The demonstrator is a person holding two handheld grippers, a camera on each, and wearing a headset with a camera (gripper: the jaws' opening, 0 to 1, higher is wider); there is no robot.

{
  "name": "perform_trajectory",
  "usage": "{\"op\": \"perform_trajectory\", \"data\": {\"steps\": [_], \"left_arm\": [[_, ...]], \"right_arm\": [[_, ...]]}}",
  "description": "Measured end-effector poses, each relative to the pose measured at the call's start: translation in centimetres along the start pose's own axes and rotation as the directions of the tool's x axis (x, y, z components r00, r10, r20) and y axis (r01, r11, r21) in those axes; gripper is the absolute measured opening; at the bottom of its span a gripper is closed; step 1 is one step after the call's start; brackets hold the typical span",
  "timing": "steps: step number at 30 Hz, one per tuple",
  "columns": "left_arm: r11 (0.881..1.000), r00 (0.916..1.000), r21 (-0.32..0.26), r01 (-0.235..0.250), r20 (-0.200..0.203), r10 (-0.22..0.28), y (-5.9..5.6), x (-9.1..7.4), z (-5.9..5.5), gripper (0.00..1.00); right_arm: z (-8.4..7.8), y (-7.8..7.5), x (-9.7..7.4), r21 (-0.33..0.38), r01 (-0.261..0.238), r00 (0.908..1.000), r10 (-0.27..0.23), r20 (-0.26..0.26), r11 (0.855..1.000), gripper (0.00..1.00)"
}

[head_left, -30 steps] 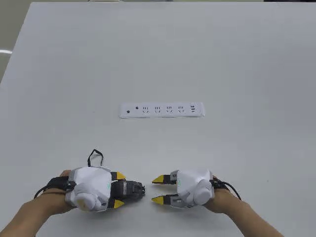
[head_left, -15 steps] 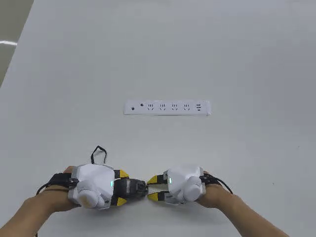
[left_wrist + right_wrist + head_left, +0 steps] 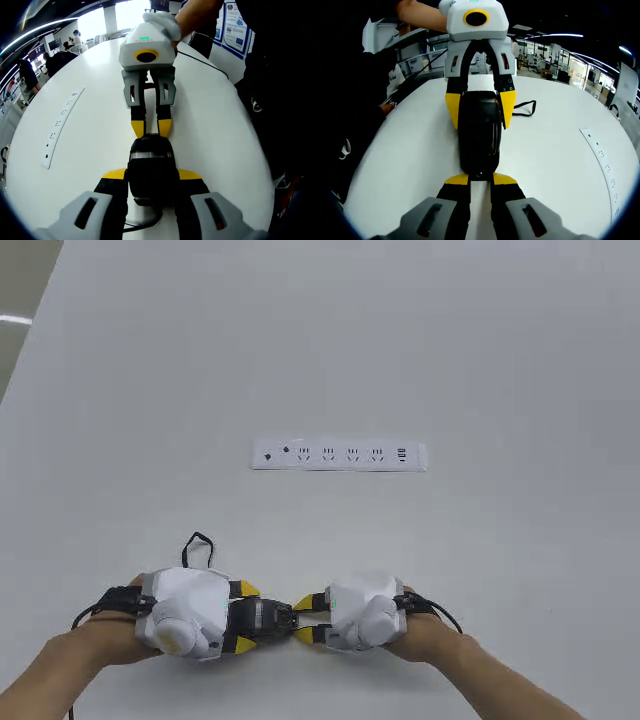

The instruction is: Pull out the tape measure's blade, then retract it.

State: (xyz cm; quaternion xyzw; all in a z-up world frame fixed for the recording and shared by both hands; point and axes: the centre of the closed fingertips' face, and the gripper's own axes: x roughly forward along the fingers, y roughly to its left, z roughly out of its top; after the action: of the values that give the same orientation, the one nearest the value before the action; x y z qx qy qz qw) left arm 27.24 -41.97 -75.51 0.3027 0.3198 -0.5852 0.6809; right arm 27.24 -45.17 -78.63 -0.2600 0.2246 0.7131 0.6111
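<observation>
Bright even overhead light, soft shadows, fisheye-warped gripper views

**Three cameras, one meeting point**

My head camera looked forward and down on the table [image 3: 480,360] from well above, with the strip [image 3: 340,455] mid-frame. The camera on my left gripper [image 3: 244,618] rode low over the table and looked along its jaws straight at my right gripper [image 3: 303,619], close up. The right gripper's camera faced back the opposite way. All three views shared the tape [image 3: 262,618] between them.
</observation>
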Motion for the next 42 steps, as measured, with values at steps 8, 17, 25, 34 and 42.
{"op": "perform_trajectory", "data": {"steps": [8,17,25,34,42], "left_arm": [[1.0,1.0,0.002,-0.001,0.003,0.001,-0.06,0.01,-0.14,0.31],[1.0,1.0,0.001,0.003,-0.001,-0.003,-0.13,-0.04,-0.13,0.31],[1.0,1.0,-0.003,0.002,-0.005,-0.002,-0.12,0.0,-0.24,0.31],[1.0,0.9999,-0.006,0.002,-0.01,-0.002,-0.11,0.0,-0.25,0.31],[1.0,0.9999,-0.008,0.002,-0.011,-0.002,-0.14,-0.04,-0.25,0.31]], "right_arm": [[0.04,0.08,-0.2,-0.003,-0.015,0.9999,0.015,0.004,1.0,0.1],[0.03,0.16,-0.16,0.014,-0.027,0.9995,0.027,0.015,1.0,0.08],[-0.07,0.23,-0.23,0.009,-0.034,0.9993,0.034,0.016,0.999,0.08],[-0.22,0.24,-0.49,-0.013,-0.036,0.9993,0.036,0.007,0.999,0.08],[-0.55,0.24,-0.74,-0.011,-0.039,0.9992,0.039,0.001,0.999,0.08]]}}
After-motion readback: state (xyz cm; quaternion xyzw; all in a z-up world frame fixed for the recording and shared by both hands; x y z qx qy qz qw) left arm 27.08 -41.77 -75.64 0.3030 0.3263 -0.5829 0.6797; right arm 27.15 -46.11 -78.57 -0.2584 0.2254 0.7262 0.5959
